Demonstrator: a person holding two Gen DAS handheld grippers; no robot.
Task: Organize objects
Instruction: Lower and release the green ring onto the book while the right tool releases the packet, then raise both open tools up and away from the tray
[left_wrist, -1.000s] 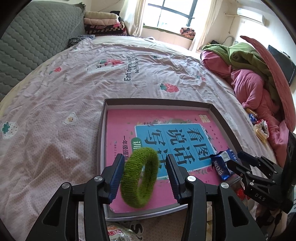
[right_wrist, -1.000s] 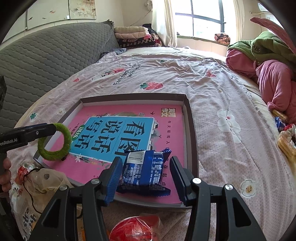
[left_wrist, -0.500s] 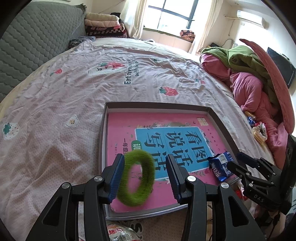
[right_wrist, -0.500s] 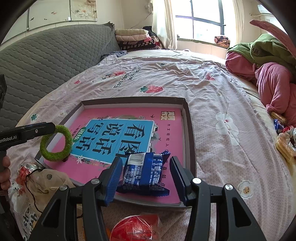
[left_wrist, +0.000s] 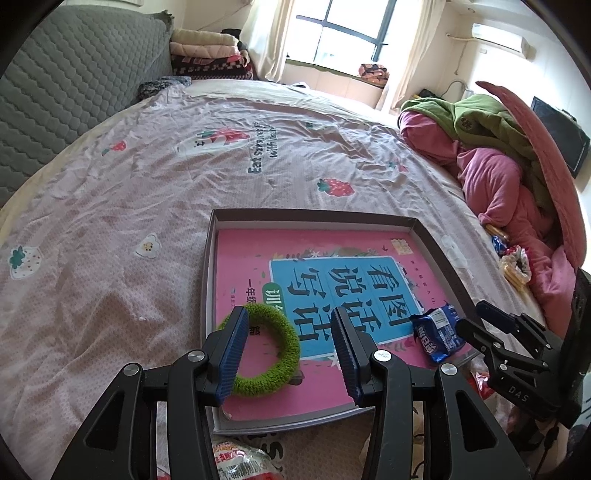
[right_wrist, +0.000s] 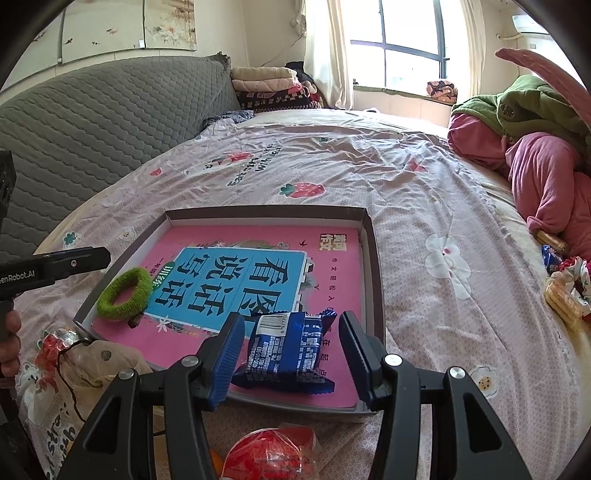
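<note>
A green fuzzy hair ring (left_wrist: 271, 350) lies flat on the pink book (left_wrist: 314, 277) inside a shallow grey tray (left_wrist: 317, 216) on the bed. My left gripper (left_wrist: 286, 347) is open above it, not touching it. The ring also shows in the right wrist view (right_wrist: 125, 293), with the left gripper (right_wrist: 66, 264) drawn back left of it. A blue snack packet (right_wrist: 290, 349) lies on the book at the tray's near right corner. My right gripper (right_wrist: 291, 354) is open with its jaws on either side of the packet, apart from it. The packet also shows in the left wrist view (left_wrist: 439, 334).
A red-wrapped item (right_wrist: 271, 456) and a printed bag (right_wrist: 74, 376) lie by the tray's near edge. Snacks (right_wrist: 561, 291) and a pile of pink and green clothes (right_wrist: 535, 147) lie at the right. A grey quilted headboard (right_wrist: 92, 122) runs along the left.
The green ring has dropped out of my left gripper and now lies flat on the book. Both grippers have drawn back and up a little. The packet has not moved.
</note>
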